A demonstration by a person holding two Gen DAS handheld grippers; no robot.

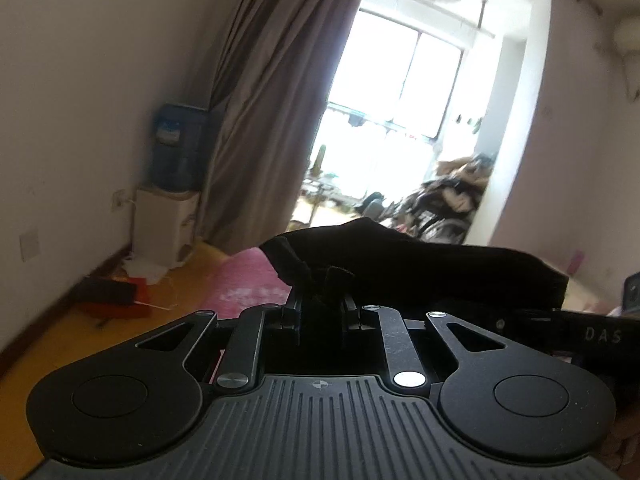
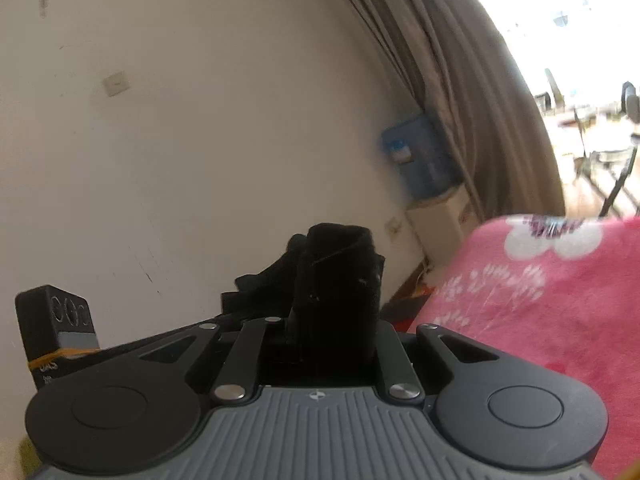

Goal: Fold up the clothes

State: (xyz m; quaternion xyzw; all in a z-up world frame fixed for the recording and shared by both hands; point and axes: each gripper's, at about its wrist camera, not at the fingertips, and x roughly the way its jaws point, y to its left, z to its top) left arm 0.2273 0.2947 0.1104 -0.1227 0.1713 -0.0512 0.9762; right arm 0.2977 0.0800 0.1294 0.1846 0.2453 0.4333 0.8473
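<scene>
The left gripper (image 1: 320, 280) is clamped on a bunched edge of the black garment (image 1: 420, 264), whose cloth runs off toward 3 o'clock in the left wrist view as a dark band, apparently toward the other hand. Below it lies the pink flowered blanket (image 1: 248, 276), with the water dispenser (image 1: 168, 200) at 9 o'clock against the wall and the brown curtain (image 1: 272, 100) at 12.

The right gripper (image 2: 332, 312) is likewise closed on a thick upright fold of the same garment, which hides its fingertips. The blanket fills the 3 to 4 o'clock part of that view. Whether it lies on a bed or on the floor I cannot tell.

The garment seems to be held clear of the blanket by two points, so the step in hand is probably spreading it or carrying an edge over. To do it well:

- Keep both grips firm, since thin cloth slips easily.
- Hold the span between the hands taut and level, so the fold line comes out straight.
- Lower both ends onto the blanket together.
- Let go only once the cloth lies flat.
</scene>
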